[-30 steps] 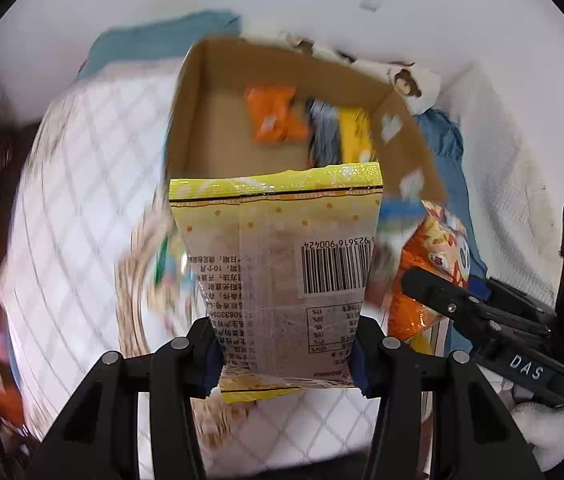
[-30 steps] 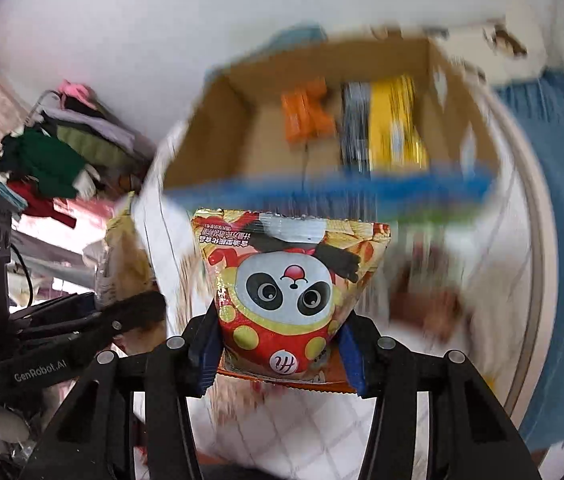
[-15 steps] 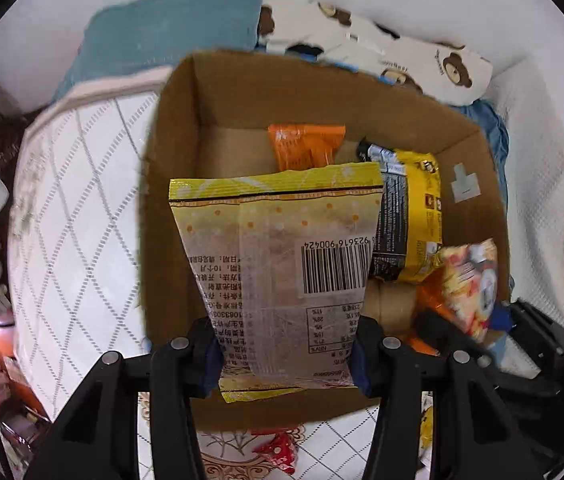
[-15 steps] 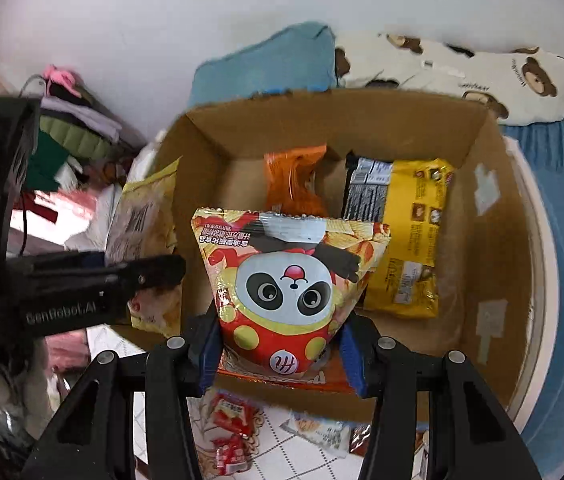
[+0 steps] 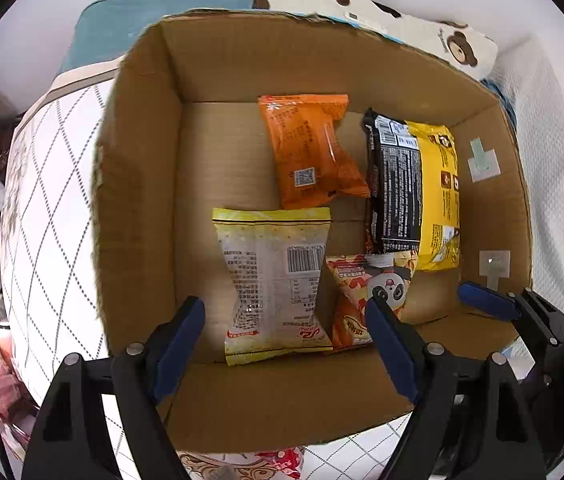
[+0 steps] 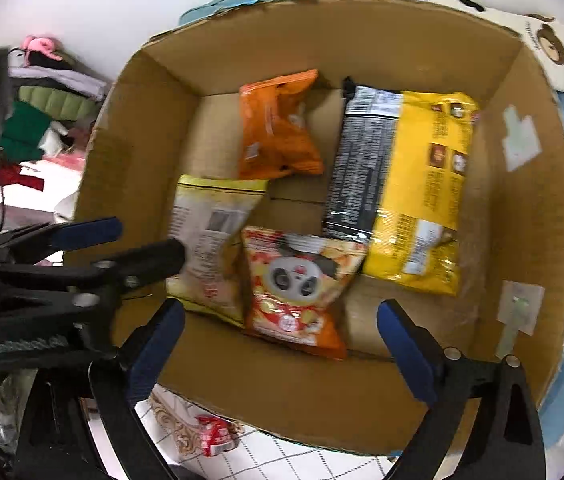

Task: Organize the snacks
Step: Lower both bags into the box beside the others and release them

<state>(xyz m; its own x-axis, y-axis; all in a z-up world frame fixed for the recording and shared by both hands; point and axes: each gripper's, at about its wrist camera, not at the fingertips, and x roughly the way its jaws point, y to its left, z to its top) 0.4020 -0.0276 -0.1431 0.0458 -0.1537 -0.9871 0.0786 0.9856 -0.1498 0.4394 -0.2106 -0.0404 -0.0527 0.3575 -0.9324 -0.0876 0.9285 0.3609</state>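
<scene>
Both grippers releasing snack packets into the cardboard box (image 5: 138,184)

Left gripper (image 5: 285,344) and right gripper (image 6: 280,344) are opening wide, no longer clamping anything; the pale yellow packet (image 5: 274,284) and panda packet (image 6: 297,284) are now lying on the box floor beside the orange packet (image 5: 309,148).

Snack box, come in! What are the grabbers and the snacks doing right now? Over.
Left gripper and right gripper opening, nothing pinched. Pale yellow packet and panda bag lie loose in the cardboard box. Nothing in the way.
</scene>
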